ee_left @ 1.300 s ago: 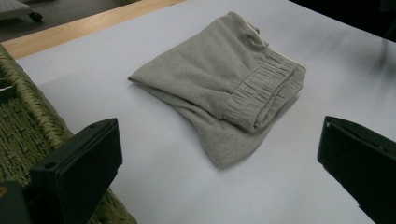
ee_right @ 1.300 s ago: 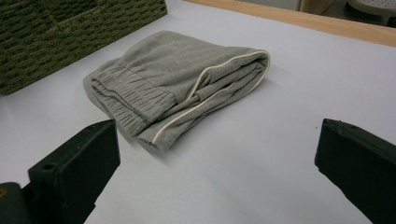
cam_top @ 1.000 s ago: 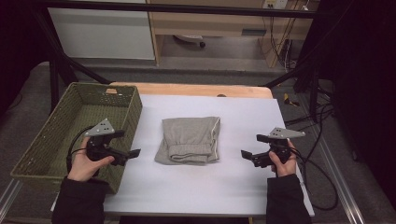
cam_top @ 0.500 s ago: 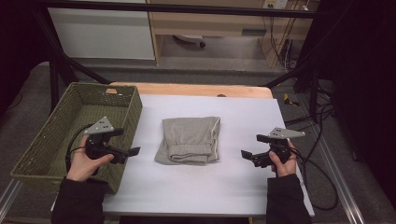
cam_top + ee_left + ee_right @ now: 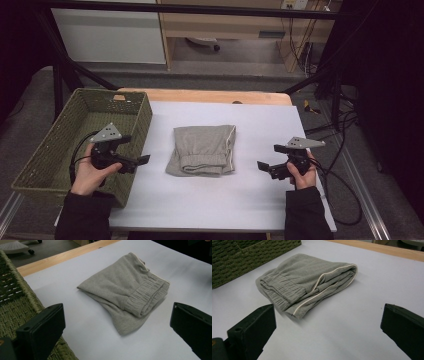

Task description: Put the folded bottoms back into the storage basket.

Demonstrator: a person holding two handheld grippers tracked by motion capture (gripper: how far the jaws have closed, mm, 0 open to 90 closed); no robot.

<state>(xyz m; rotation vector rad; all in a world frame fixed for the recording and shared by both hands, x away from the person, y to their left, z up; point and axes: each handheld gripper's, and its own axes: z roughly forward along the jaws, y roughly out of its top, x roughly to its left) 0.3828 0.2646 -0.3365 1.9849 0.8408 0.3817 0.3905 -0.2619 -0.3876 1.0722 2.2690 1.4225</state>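
Folded grey garment (image 5: 202, 150) at the centre of the white table (image 5: 210, 205), flat and untouched, with the woven basket (image 5: 60, 145) at the table's left. Left gripper (image 5: 142, 160) — jaws spread wide, holding nothing — sits a little farther over the basket's near rim than a second ago; right gripper (image 5: 261, 165), equally wide and empty, has not moved. The shift is slight and hard to gauge from above. Judged stage: both claws poised either side of the garment — approach not yet begun.
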